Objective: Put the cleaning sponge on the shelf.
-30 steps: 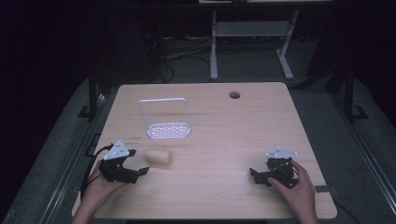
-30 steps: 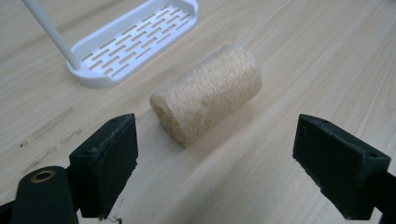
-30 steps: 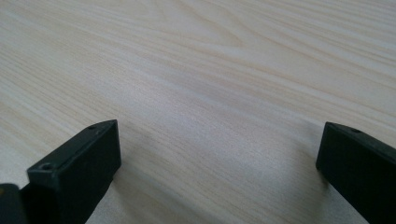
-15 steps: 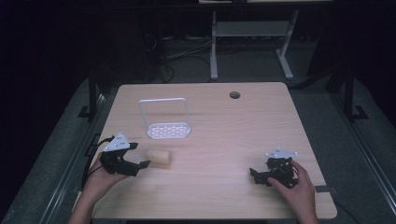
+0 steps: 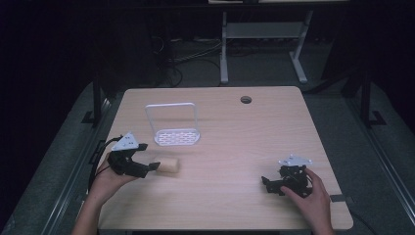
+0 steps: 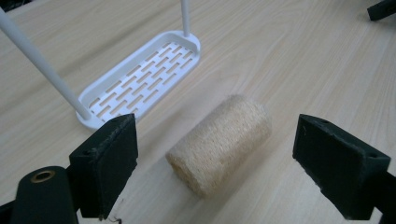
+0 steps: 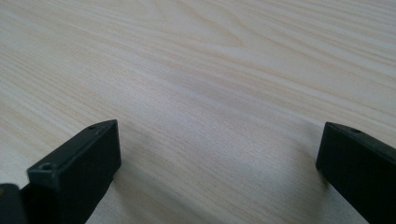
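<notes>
Loofah roll [image 6: 219,142] — tan, fibrous cyl.

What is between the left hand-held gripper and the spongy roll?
Nothing but bare wooden table. In the left gripper view, the left hand-held gripper stands open with the loofah roll just ahead between its jaws, not touching either.

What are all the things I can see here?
Table: one, light wood, in the middle of the high view.
Loofah roll: one, tan, lying on its side between the open left jaws, apart from them.
Rack: one, white, slotted base with a tall hoop handle, just beyond the roll.
Hole: one, dark, round, far side of the table.
Frame: one, pale metal, on the floor behind.
Left gripper: black, open.
Right gripper: black, open, over bare table.
</notes>
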Available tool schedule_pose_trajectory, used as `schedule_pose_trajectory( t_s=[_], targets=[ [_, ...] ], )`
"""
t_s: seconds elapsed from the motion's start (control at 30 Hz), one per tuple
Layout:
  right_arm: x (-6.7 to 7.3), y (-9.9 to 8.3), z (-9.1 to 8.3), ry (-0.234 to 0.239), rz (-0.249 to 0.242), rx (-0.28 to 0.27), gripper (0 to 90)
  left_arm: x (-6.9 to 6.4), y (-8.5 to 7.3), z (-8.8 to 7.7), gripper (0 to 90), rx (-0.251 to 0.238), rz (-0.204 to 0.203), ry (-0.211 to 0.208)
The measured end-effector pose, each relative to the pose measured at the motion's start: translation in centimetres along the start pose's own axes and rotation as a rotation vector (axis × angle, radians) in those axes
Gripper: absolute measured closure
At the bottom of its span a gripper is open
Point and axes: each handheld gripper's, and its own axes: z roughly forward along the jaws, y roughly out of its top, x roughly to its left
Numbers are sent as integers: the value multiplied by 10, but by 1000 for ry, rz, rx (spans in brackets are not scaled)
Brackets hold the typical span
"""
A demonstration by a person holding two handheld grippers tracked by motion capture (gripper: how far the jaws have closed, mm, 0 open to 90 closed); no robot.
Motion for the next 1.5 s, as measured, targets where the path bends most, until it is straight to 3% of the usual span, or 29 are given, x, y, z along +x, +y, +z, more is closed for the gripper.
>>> schedule_pose_trajectory(
  t_s=[0.27, 0.67, 0.8, 1.03, 1.2, 1.4, 1.5],
  targets=[
    [0, 0, 0, 0, 0, 0, 0, 7, 8, 7, 136, 0, 18, -33],
    [0, 0, 0, 0, 0, 0, 0, 15, 7, 22, 136, 32, 60, -76],
    [0, 0, 0, 0, 1, 0, 0, 16, 6, 26, 136, 42, 91, -128],
    [0, 0, 0, 0, 1, 0, 0, 18, 5, 33, 137, 51, 117, -166],
    [0, 0, 0, 0, 0, 0, 0, 19, 9, 40, 138, 105, 175, -185],
    [0, 0, 0, 0, 0, 0, 0, 25, 8, 46, 138, 104, 157, -231],
    [0, 0, 0, 0, 0, 0, 0, 27, 5, 51, 138, 126, 157, -250]
  ],
)
